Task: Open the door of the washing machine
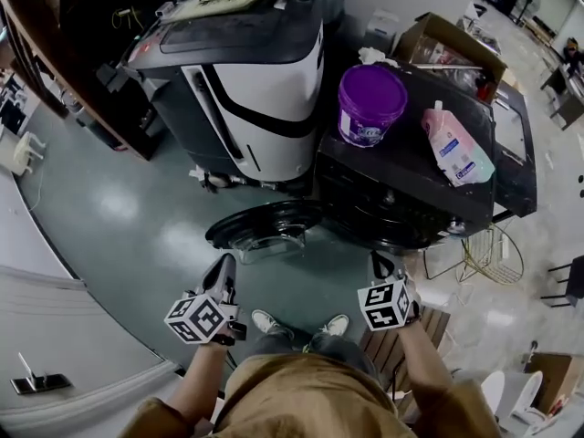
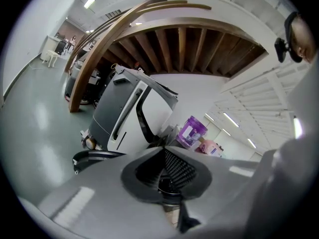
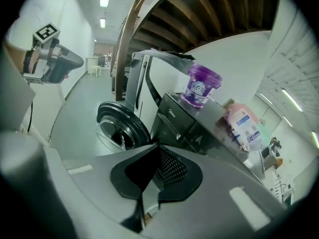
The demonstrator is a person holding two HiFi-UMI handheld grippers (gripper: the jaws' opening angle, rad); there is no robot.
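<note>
The black washing machine [image 1: 401, 190] stands in front of me with its round door [image 1: 265, 226] swung open to the left. Both grippers hang in the air short of it, near my body. My left gripper [image 1: 224, 276] is below the open door, its jaws shut and empty. My right gripper [image 1: 383, 267] is in front of the machine's lower right, jaws shut with nothing in them. The right gripper view shows the open door [image 3: 122, 126], the machine's front [image 3: 184, 126] and the left gripper [image 3: 55, 61]. In the left gripper view the door [image 2: 92, 158] shows edge-on.
A purple bucket [image 1: 371, 103] and a pink detergent pouch [image 1: 456, 146] sit on top of the machine. A big white and grey floor-cleaning machine [image 1: 246, 80] stands at its left. A cardboard box [image 1: 447, 44] is behind, a wire basket [image 1: 493, 254] at the right.
</note>
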